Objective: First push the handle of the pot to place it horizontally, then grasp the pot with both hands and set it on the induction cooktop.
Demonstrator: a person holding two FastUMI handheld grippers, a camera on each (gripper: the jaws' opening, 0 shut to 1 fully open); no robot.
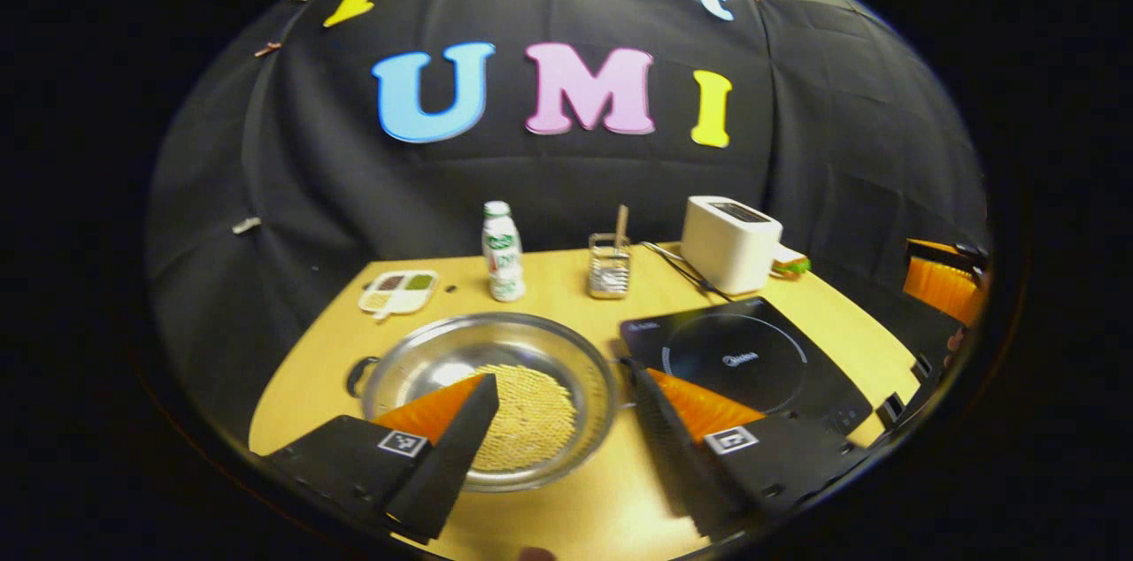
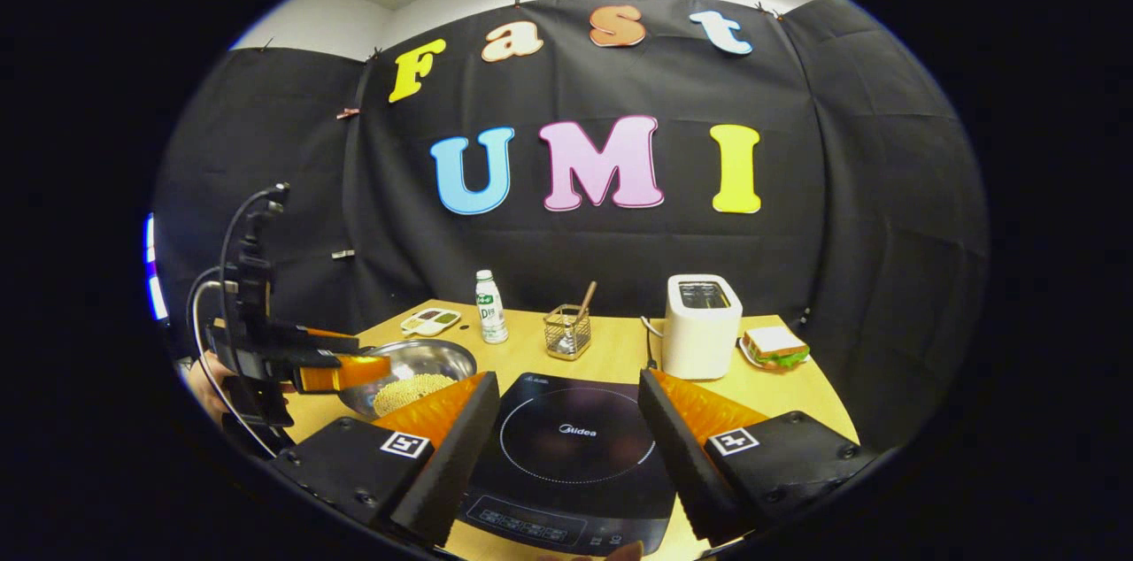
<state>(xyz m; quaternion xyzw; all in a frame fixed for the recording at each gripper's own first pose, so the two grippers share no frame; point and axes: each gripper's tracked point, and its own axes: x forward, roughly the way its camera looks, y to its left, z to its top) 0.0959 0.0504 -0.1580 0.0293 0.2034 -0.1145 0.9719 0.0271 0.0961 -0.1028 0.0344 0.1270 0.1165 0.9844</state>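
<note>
A steel pot (image 1: 416, 357) holding yellow grains (image 1: 531, 415) sits on the wooden table (image 1: 575, 508), a black loop handle (image 1: 358, 373) at its left side. To its right lies the black induction cooktop (image 1: 752, 357). My left gripper (image 1: 559, 375) hangs open above the pot's near rim, touching nothing. In the right gripper view my right gripper (image 2: 566, 380) stands open over the cooktop (image 2: 571, 446), nothing between its fingers. There the pot (image 2: 434, 362) lies to the left, with the left gripper (image 2: 354, 369) over its near edge.
Along the back of the table stand a divided dish (image 1: 398, 289), a white bottle (image 1: 502, 253), a wire utensil holder (image 1: 609, 267) and a white toaster (image 1: 730, 242) with its cord. A sandwich on a plate (image 2: 774, 347) lies right of the toaster (image 2: 701, 324).
</note>
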